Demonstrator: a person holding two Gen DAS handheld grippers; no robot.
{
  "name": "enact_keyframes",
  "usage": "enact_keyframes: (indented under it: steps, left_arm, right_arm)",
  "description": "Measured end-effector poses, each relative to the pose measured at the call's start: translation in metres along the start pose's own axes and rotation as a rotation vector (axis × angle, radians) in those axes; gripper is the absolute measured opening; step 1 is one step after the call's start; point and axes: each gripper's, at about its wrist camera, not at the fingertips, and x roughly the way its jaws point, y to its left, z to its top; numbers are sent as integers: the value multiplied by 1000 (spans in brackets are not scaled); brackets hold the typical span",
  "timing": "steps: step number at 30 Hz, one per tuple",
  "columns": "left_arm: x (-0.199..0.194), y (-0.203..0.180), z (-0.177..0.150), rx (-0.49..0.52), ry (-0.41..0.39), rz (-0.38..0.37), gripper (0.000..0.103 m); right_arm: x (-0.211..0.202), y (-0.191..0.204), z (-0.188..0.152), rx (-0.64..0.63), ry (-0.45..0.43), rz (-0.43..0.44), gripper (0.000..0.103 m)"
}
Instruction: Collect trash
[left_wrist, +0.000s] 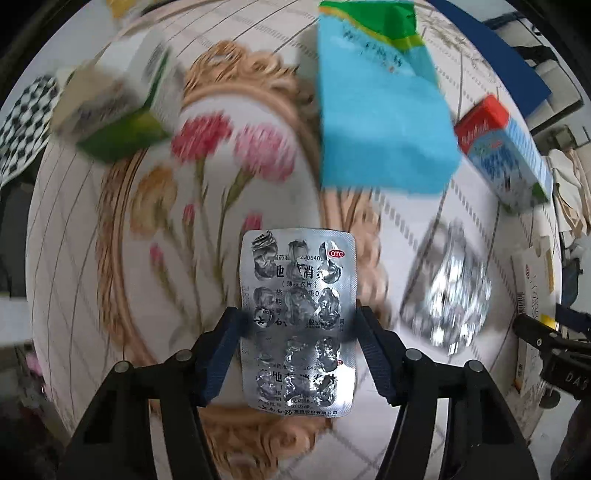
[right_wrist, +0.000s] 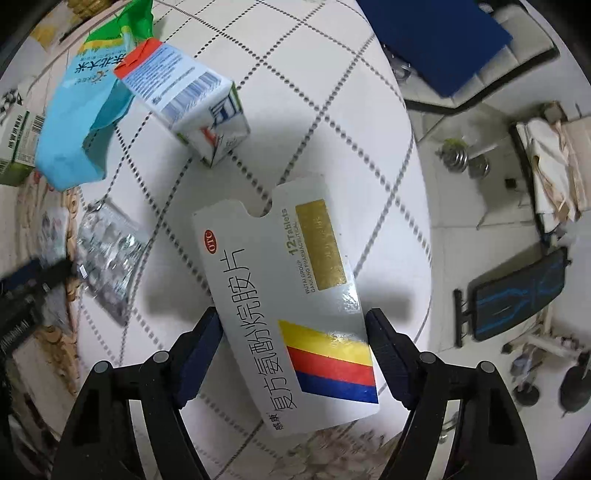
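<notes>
Foil blister sheets: two are counted, both silver, crinkled and with the pockets pushed open. The held sheet (left_wrist: 297, 321) is printed with a red "OTC" oval and dark Chinese characters. The loose sheet (left_wrist: 445, 288) lies flat on the tablecloth, near the held one; it is blurred.
Cardboard boxes: three are counted. A flat box (right_wrist: 295, 306), glossy white with a notched end, is marked "OTC" and "12 Tablets" and carries a gold patch and yellow, red and blue stripes. A red-ended carton (right_wrist: 184, 96) in white and pale blue shows a barcode. A green and white box (left_wrist: 118, 107) is blurred.
Bag: one blue bag (left_wrist: 376, 110) with a green top is seen; its print is not legible.
Tablecloth (right_wrist: 314, 110): white, crossed by a dotted grid, with pink flowers inside a tan scrolled oval.
Left gripper (left_wrist: 297, 317): clamped on the held sheet, pads against its two long edges.
Right gripper (right_wrist: 293, 317): closed on the flat box, which sits skewed between the pads.
</notes>
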Motion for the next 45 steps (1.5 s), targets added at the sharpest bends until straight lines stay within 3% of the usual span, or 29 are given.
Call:
enact_keyframes:
  steps: [7, 14, 20, 29, 34, 40, 45]
  left_arm:
    - [-3, -9, -68, -70, 41, 37, 61]
    - [0, -11, -69, -83, 28, 19, 61]
    - [-1, -1, -78, -89, 19, 13, 62]
    - [-3, 0, -83, -93, 6, 15, 62]
    - [-9, -4, -90, -89, -7, 21, 61]
    - [-35, -4, -103, -89, -51, 9, 61]
    - [-66, 0, -117, -83, -112, 3, 61]
  right_arm:
    - [7, 1, -53, 102, 69, 61, 80]
    - [10, 16, -71, 9, 70, -29, 81]
    - [9, 28, -61, -31, 83, -22, 85]
    - [7, 29, -76, -53, 30, -30, 84]
    - [0, 32, -84, -82, -6, -33, 77]
    - [-19, 38, -105, -82, -48, -35, 77]
    - [-50, 53, -131, -68, -133, -23, 77]
